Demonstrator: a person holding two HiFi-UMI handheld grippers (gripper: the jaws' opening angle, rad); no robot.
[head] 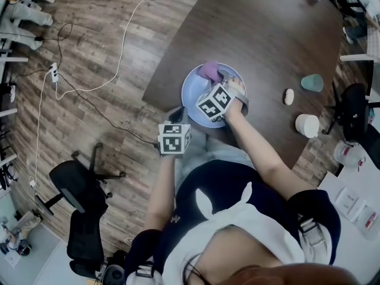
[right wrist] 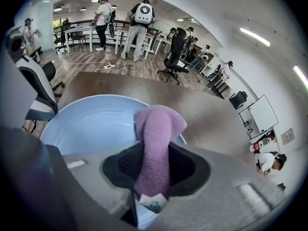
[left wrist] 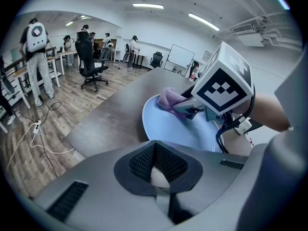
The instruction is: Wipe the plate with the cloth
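Purple cloth [right wrist: 156, 134] is bunched in the right claw [right wrist: 153, 174], which is clenched on it. The free end of the cloth presses onto the far part of the pale blue plate [right wrist: 89, 121]. The plate lies flat on the dark desk [head: 279, 34], close to the edge nearest the person. The left claw [left wrist: 159, 170] sits at the plate's near rim, jaws drawn close around a pale sliver that I judge to be that rim, pinned to steady the plate.

To wipe well, the cloth should lead and the hard jaw tips should ride clear of the surface. Overlapping arcs from the far rim towards the middle would suit, with even, light pressure. The left grip needs to be firm, since a push could slide the plate towards the desk edge.

The plate holds only the cloth, and I see no crumbs or stains on its bare part. To the right, well apart from it, stand a teal cup [head: 312, 82] and a white cup [head: 307, 125], with a small beige object [head: 288, 96] between them. What the cups hold cannot be told.
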